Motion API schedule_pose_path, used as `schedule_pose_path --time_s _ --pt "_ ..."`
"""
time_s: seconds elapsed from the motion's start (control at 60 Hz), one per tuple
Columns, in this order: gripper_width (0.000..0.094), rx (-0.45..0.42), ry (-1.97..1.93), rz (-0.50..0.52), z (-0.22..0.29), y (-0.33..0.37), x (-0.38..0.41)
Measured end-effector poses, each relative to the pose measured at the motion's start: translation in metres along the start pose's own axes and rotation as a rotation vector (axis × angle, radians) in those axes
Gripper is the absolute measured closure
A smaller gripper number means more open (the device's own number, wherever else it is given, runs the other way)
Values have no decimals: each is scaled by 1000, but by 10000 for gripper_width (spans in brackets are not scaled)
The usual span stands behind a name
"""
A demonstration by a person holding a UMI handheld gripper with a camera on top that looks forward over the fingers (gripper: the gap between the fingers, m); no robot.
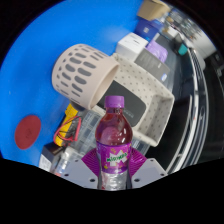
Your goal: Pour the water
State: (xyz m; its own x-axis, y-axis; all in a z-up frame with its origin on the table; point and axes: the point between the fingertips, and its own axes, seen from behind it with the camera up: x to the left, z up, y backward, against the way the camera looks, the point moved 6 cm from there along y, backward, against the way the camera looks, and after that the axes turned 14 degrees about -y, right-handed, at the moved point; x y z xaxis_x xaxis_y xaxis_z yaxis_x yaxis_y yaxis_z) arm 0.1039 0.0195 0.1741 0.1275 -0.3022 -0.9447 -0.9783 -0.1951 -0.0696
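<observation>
A clear bottle with a purple cap and a purple and yellow label stands upright between my fingers. My gripper is shut on the bottle, with both magenta pads pressing its labelled sides. The bottle is held above a blue surface. Its lower part is hidden between the fingers. A beige perforated cup-shaped basket lies beyond the bottle, its opening tilted toward me.
A beige tray or basket sits just behind the bottle. A red round spot lies on the blue surface beside the fingers. Boxes and clutter stand farther back. A tangle of red and yellow wires lies close by.
</observation>
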Motion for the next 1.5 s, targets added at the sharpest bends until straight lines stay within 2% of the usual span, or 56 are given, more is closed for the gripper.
schedule_pose_path --time_s 0.067,0.183,0.2,0.217,0.383,0.517,0.567,0.7,0.75,0.783,0.9,0.917,0.933,0.983,1.05,1.067,1.083,1.2,1.233,1.433,1.5 --pt "602 -25 97 -28 6 -4 -6" --pt "601 -17 155 -19 10 -8 -6" --pt "566 -15 161 -18 11 -9 -6" --pt "584 -15 166 -18 11 -9 -6" --pt "582 -20 83 -9 11 -5 -5" --pt "583 8 -250 40 0 2 -9" --pt "583 41 -433 66 -3 6 -8" --pt "580 57 -950 161 -15 15 -14" --pt "581 64 -1149 159 -9 17 -15" --pt "580 46 -1292 196 -21 19 -19" --pt "582 71 -1751 271 -33 23 -16" --pt "583 101 -1806 245 -18 28 -13" --pt "583 77 -1860 285 -33 23 -9" --pt "582 63 -1983 311 -41 19 0" --pt "582 62 -2072 338 -45 18 15" --pt "581 100 -2078 295 -26 28 15" --pt "581 83 -2090 326 -37 22 23" --pt "580 100 -2097 348 -31 21 56" --pt "580 70 -2105 306 -30 23 55" --pt "581 59 -2103 288 -31 29 56" --pt "517 55 -2096 282 -30 31 56"
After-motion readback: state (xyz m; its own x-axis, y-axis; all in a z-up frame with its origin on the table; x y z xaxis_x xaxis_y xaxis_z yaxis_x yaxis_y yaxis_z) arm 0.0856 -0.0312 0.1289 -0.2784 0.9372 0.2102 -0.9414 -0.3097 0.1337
